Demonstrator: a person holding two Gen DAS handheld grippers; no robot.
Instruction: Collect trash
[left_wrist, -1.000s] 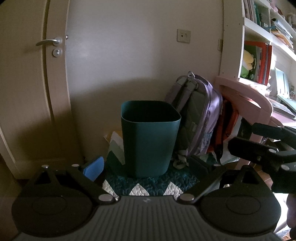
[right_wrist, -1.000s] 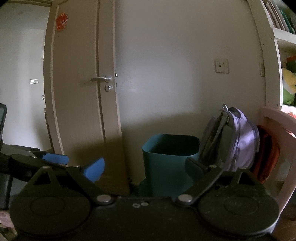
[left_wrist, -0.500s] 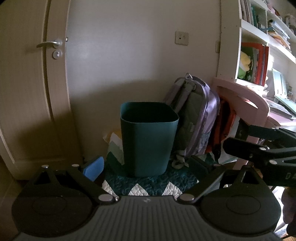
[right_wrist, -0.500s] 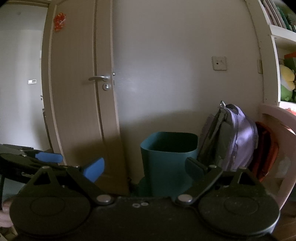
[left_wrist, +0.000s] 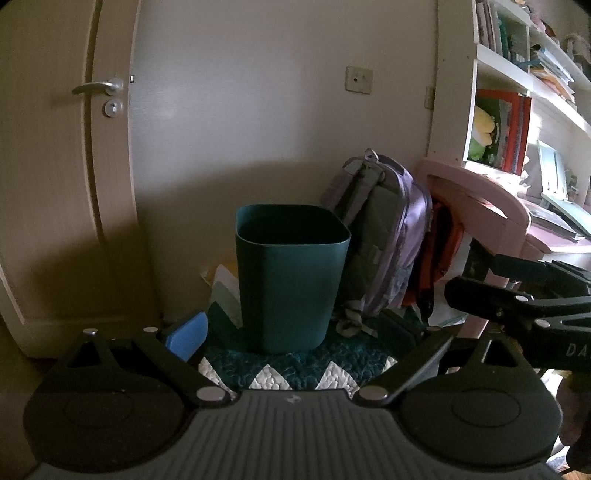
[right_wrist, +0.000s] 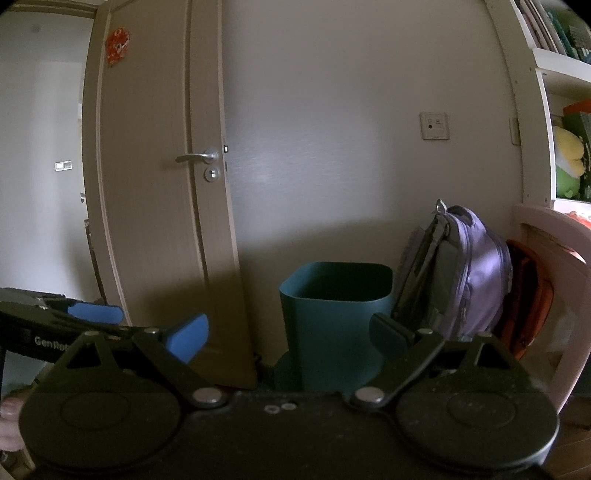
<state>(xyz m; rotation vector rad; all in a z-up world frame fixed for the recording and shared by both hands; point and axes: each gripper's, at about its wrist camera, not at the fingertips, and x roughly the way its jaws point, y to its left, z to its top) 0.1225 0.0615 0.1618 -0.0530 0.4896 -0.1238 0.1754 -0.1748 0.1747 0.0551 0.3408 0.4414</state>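
Note:
A dark teal waste bin (left_wrist: 290, 273) stands upright on a patterned rug by the wall; the right wrist view shows the same bin (right_wrist: 334, 321) farther off. My left gripper (left_wrist: 291, 332) is open in front of the bin, fingers wide apart, nothing between them. My right gripper (right_wrist: 291, 332) is open too and holds nothing. In the left wrist view the right gripper (left_wrist: 517, 291) shows at the right edge. The left gripper (right_wrist: 74, 317) appears at the left edge of the right wrist view. The inside of the bin is dark.
A purple backpack (left_wrist: 384, 236) and an orange bag (left_wrist: 439, 254) lean against the wall right of the bin. A pink desk (left_wrist: 480, 206) and white shelves (left_wrist: 517, 92) fill the right. A beige door (right_wrist: 159, 184) stands left. Papers (left_wrist: 225, 284) lie behind the bin.
Both grippers have drawn back slightly from the bin, which looks a little smaller and lower in both views. Both stay open and hold nothing.

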